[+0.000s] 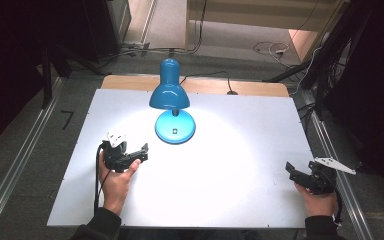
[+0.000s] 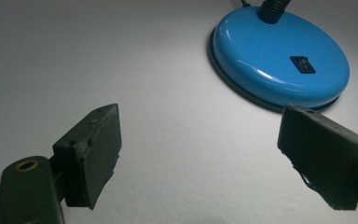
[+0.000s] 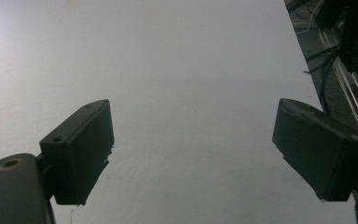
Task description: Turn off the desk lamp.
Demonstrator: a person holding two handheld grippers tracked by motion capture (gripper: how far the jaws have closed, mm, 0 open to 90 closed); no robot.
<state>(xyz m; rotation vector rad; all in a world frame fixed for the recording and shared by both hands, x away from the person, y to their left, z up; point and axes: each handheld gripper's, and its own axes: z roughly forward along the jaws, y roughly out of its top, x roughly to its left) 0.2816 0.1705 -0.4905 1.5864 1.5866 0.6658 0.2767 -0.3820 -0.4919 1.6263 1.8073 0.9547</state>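
A white worktop [image 1: 240, 165] is seen across the middle of the high view, with a strip of bare wood along its far edge. 1 blue desk lamp [image 1: 169, 92] is placed at the upper centre of the worktop, its shade tilted down over a round blue base [image 1: 175, 126], and a bright pool of light is cast on the white surface around it. In the left gripper view the base [image 2: 279, 60] is shown at the upper right, and 1 small black rocker switch [image 2: 302, 64] is set into its top; marks are printed on the switch, but they are too small to be read. No brand or label can be made out on the lamp.

2 hand-held grippers are counted. The left hand-held gripper [image 1: 136, 155] is held at the lower left of the high view, near the lamp base but apart from it; its jaws are spread wide with nothing between them. The right hand-held gripper [image 1: 292, 172] is held at the lower right, by the edge of the worktop and well apart from the lamp; its jaws are likewise spread wide and hold nothing.
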